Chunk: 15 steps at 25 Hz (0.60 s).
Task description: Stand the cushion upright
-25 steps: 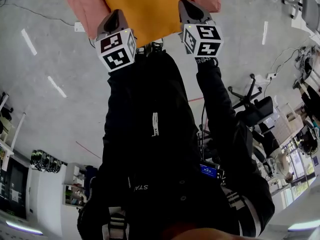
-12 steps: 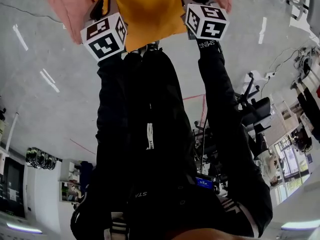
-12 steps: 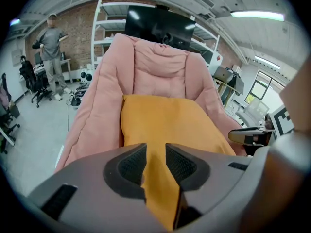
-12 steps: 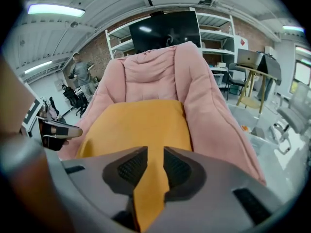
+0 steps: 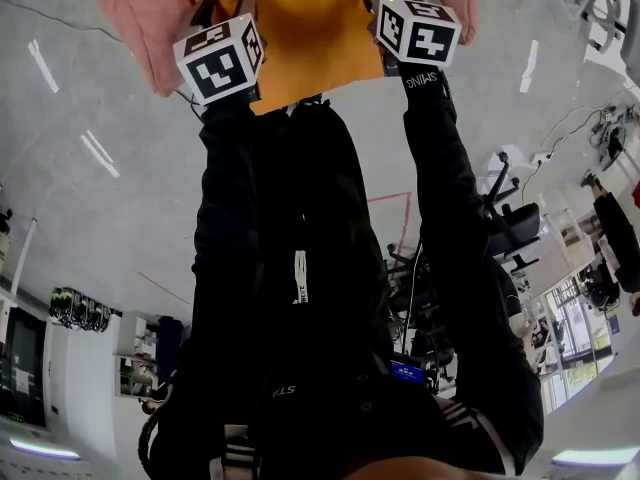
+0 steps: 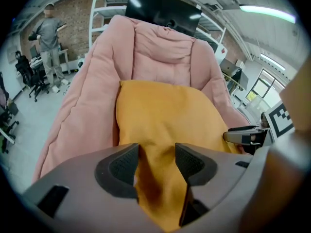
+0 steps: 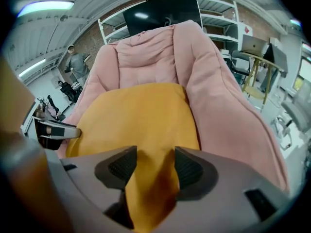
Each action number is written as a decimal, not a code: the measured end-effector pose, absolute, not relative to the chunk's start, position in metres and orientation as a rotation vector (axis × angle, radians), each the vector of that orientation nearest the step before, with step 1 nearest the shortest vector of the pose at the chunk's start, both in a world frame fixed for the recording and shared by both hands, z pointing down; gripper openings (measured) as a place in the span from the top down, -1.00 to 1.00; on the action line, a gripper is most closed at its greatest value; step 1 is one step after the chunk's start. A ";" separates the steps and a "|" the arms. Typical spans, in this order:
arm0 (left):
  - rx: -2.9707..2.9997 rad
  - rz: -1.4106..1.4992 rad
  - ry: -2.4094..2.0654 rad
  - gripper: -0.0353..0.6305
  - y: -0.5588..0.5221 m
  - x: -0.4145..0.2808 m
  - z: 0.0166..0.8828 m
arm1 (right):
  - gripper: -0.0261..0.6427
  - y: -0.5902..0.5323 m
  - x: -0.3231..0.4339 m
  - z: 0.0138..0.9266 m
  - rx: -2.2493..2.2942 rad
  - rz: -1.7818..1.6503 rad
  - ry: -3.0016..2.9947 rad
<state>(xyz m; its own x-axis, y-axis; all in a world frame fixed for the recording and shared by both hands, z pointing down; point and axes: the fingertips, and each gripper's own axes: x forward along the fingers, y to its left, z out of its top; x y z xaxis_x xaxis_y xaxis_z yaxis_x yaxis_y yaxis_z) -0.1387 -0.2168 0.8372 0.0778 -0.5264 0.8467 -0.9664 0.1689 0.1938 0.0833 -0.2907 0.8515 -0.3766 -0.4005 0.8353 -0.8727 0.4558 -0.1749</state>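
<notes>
Underfoot, a grey concrete floor [image 5: 100,218] spreads out in the head view, with a black office chair [image 5: 515,223] standing off to the right. Behind, the gripper views show metal shelving and a dark screen [image 6: 163,11], and a person [image 6: 48,38] stands far off at the left.

Next comes a big pink padded armchair [image 6: 160,47], its quilted back rising tall and its thick arms running down either side. The orange cushion [image 6: 165,115] lies in the seat between those arms, with its far edge against the foot of the backrest and its near edge towards the grippers. Whether it lies flat or leans back a little cannot be told.

Two black sleeves [image 5: 440,218] reach out from the person to the near edge of the cushion.

The left gripper [image 6: 156,152] sits at the cushion's near left corner, its marker cube [image 5: 220,63] facing up. Its jaws have just been opening and now stand wide, with a raised fold of orange cloth between the pads [image 6: 121,164], no longer pinched.

The right gripper [image 7: 155,154] is at the near right corner, well apart from the left one. Its jaws have also just been opening and are spread, with a loose ridge of the same cloth standing between them.
</notes>
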 end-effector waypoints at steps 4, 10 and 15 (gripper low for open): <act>1.487 0.636 -1.539 0.25 -0.220 -0.134 0.848 | 0.27 -0.291 0.080 0.866 1.038 0.801 -1.943; 1.494 0.636 -1.535 0.53 -0.222 -0.133 0.850 | 0.61 -0.290 0.069 0.868 1.025 0.779 -1.928; 1.500 0.648 -1.562 0.72 -0.224 -0.130 0.846 | 0.83 -0.292 0.069 0.863 1.059 0.780 -1.933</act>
<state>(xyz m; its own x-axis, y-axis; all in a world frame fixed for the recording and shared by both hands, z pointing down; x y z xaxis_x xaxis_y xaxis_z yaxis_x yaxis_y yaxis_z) -0.1301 -0.2241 0.8456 0.0843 -0.5288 0.8446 -0.9714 0.1452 0.1879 0.0686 -0.2917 0.8633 -0.3468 -0.3943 0.8510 -0.8744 0.4643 -0.1412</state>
